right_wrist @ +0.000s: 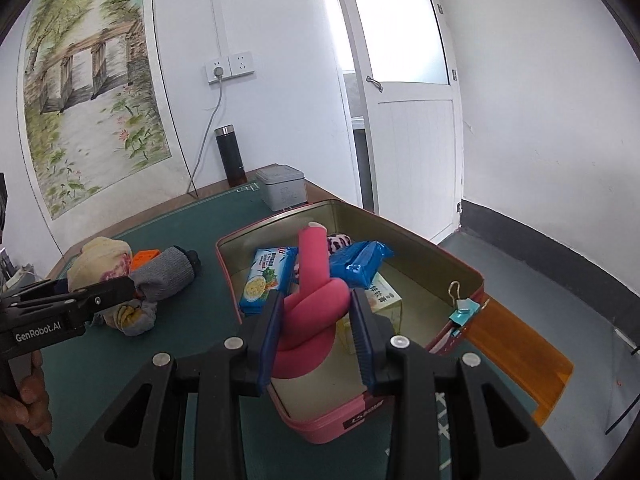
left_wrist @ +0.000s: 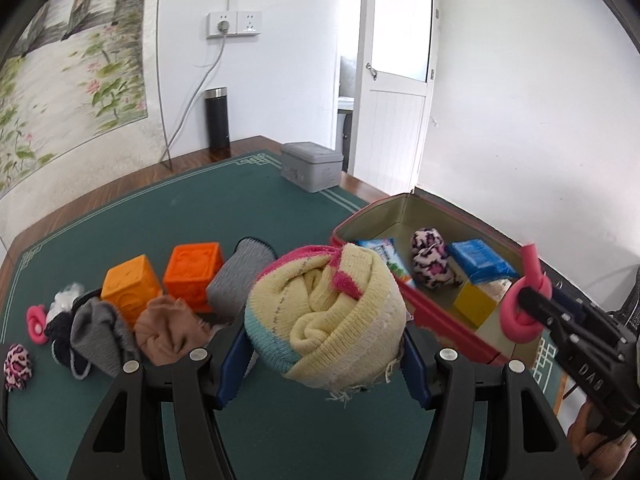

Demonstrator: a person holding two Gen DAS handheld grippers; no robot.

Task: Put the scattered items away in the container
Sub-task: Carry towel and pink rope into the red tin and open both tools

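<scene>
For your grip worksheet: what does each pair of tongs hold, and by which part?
Left tongs: rolled yellow knit sock bundle, gripped across its sides. Right tongs: knotted pink foam tube, gripped at the knot.

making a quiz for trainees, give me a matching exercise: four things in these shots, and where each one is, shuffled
Things:
1. rolled yellow sock
2. knotted pink foam tube
3. blue packet
4. orange cubes

Places:
A. inside the red tin
B. on the green mat
C. in the left gripper
D. in the right gripper

Pairs: 1-C, 2-D, 3-A, 4-B
</scene>
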